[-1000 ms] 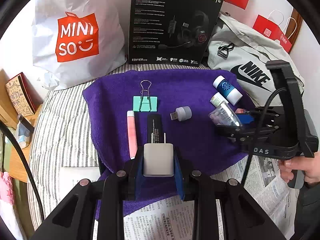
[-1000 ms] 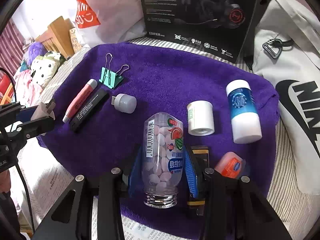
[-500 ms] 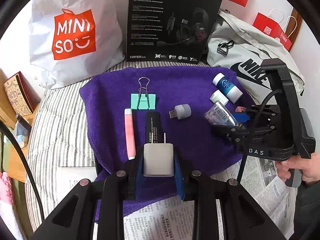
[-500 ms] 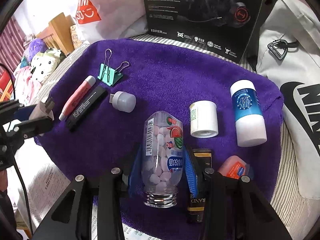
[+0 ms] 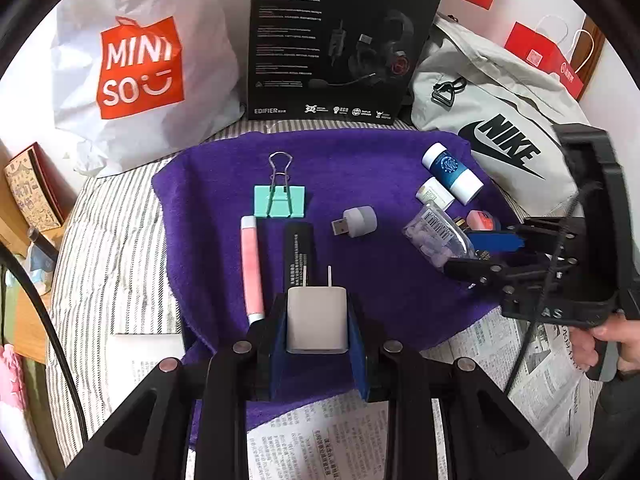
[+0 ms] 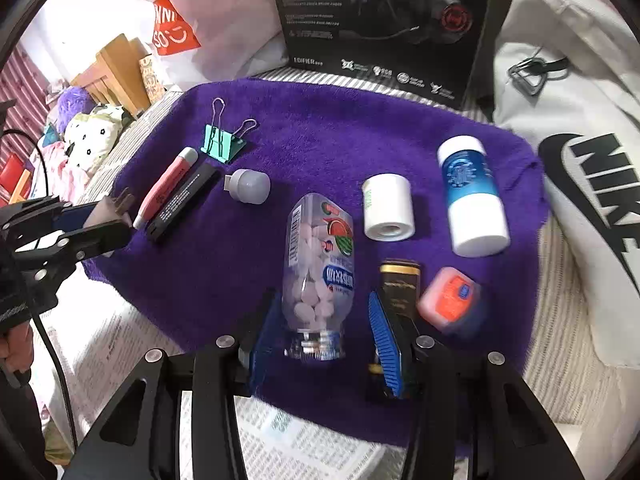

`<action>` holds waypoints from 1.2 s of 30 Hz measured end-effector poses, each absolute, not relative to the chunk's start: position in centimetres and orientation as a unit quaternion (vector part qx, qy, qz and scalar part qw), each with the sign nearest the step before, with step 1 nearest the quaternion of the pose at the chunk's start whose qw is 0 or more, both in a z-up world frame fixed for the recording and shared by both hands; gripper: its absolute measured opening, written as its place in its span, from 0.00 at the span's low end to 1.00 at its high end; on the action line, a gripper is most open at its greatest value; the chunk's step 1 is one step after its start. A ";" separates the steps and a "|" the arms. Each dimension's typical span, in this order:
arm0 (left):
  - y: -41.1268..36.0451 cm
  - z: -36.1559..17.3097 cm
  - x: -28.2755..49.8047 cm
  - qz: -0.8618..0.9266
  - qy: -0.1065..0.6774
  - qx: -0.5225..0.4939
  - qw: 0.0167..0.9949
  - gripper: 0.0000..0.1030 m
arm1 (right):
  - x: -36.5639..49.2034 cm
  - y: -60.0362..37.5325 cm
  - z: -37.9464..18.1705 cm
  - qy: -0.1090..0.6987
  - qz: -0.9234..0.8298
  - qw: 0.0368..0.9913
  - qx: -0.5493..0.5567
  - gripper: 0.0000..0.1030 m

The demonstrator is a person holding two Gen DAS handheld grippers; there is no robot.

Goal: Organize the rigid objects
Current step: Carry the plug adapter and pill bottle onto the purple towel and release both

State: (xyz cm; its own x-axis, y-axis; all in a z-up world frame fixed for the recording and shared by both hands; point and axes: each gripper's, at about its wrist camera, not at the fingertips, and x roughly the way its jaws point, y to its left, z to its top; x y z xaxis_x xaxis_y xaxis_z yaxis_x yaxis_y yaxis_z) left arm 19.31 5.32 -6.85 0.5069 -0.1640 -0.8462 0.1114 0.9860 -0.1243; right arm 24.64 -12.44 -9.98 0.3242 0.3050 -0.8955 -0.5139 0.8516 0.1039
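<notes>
So the base is a bed with a grey-striped sheet point(image 5: 108, 240). Directly on it: a purple towel point(image 5: 352, 168) mid-frame, newspaper sheets point(image 5: 532, 352) along the bottom and lower right, a white Miniso bag point(image 5: 132, 64) upper left, a black headset box point(image 5: 340, 36) top centre, and a grey Nike bag point(image 5: 496, 120) upper right.

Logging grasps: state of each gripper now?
Left gripper: shut on charger.
Right gripper: open, bottle loose between the jaws.
</notes>
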 end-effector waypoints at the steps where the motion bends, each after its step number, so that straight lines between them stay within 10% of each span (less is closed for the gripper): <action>1: 5.1 -6.9 19.6 -0.080 0.491 -0.026 0.867 0.25 | 24.5 -12.6 -9.7 0.521 0.252 0.809 -0.099 0.45; 30: -0.5 -11.1 22.9 -0.106 0.513 0.047 0.850 0.26 | 19.3 -19.6 -7.7 0.513 0.233 0.826 -0.028 0.45; 36: -0.9 -11.1 22.0 -0.115 0.515 0.050 0.848 0.41 | 18.7 -20.3 -7.5 0.511 0.228 0.829 -0.015 0.45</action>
State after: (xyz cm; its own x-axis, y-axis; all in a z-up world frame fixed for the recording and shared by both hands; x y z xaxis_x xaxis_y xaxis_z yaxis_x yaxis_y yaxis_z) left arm 22.01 -0.94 -11.09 0.4427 -0.1422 -0.8853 0.2463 0.9687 -0.0325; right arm 18.71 -20.31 -7.50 0.3737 0.3627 -0.8537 -0.3927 0.8957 0.2086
